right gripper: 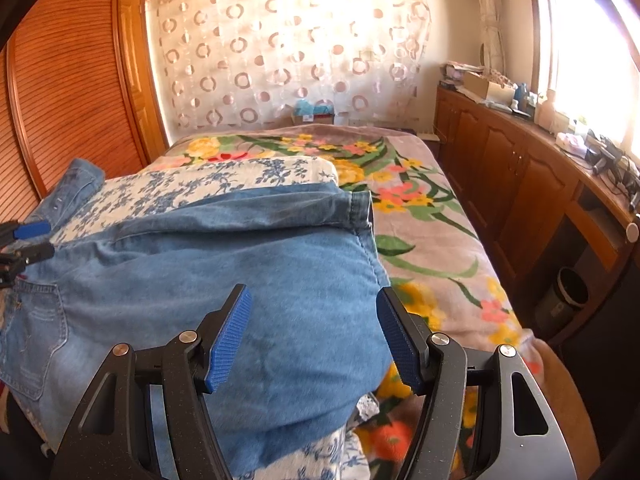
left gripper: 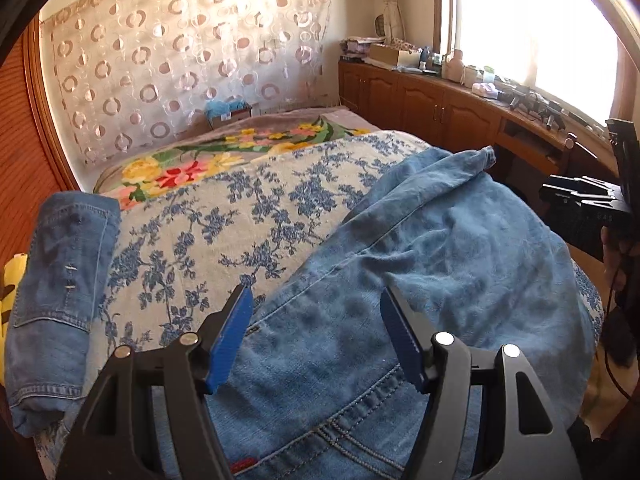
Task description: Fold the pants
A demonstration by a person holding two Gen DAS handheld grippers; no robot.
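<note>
The pants (right gripper: 224,264), a pair of blue jeans, lie spread across a pillow with a blue flower print (left gripper: 224,216) at the near end of the bed (right gripper: 440,240), their waistband and back pocket to the near left and the leg hem at the far right, by the pillow's edge. They look doubled once, one leg laid over the other, though the layers cannot be told apart for certain; the cloth is rumpled, with a ridge running along the far side, and its near right corner hangs off the pillow onto the flowered blanket. So the job seems at an early stage: the long fold is in place at most, and what is left, I judge, is smoothing the legs and bringing the hem end over toward the waist, once or twice, to make a compact bundle. A second denim piece (left gripper: 56,288) lies already folded at the far left of the pillow, which suggests what the finished shape should be. The left claw (left gripper: 316,340) hangs over the waistband side with its jaws apart and nothing between the blue pads. The right claw (right gripper: 312,340) hangs over the middle of the legs, near the overhanging corner, likewise spread wide and gripping nothing. Neither pad touches the cloth as far as can be seen.
</note>
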